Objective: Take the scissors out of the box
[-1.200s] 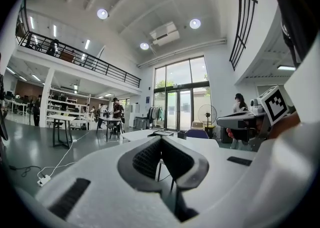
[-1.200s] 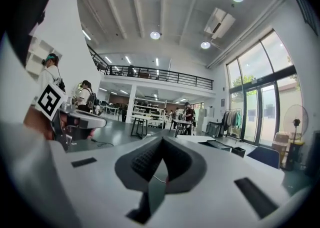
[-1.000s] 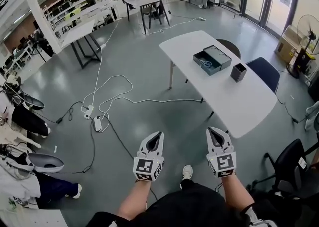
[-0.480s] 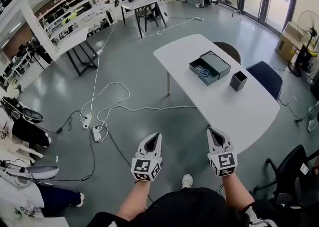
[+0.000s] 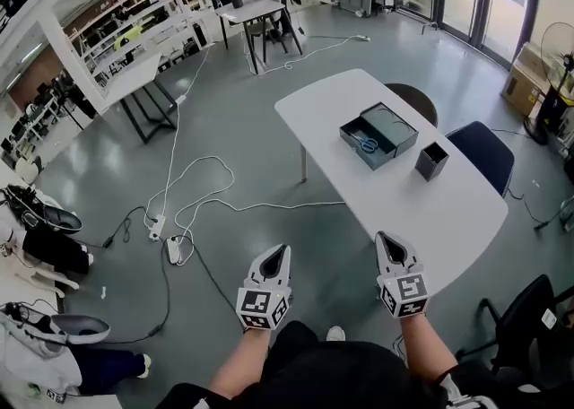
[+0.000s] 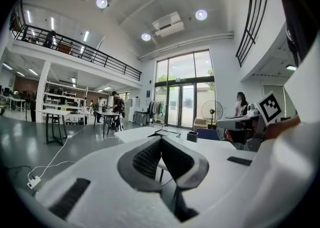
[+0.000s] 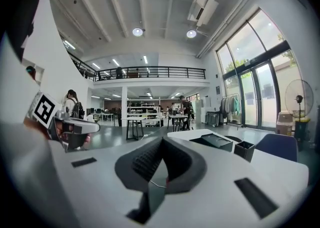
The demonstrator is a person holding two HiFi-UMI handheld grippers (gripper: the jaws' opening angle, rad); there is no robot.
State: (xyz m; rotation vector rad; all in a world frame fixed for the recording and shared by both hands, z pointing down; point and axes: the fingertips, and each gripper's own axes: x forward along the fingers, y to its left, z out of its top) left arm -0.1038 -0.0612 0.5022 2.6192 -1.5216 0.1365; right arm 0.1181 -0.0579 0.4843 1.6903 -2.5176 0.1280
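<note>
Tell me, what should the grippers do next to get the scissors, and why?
Probably move closer to the table first. The left gripper and right gripper are both shut and empty, near the table's end, while the scissors lie in the open box farther along it.

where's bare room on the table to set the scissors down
Near end of the white rounded table, this side of the small black square container: bare. Far end beyond the dark open box: bare. Crowded only between box and container.

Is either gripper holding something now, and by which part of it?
Nothing is held. The left gripper and the right gripper are both shut and empty; the scissors lie in the box on the table.
</note>
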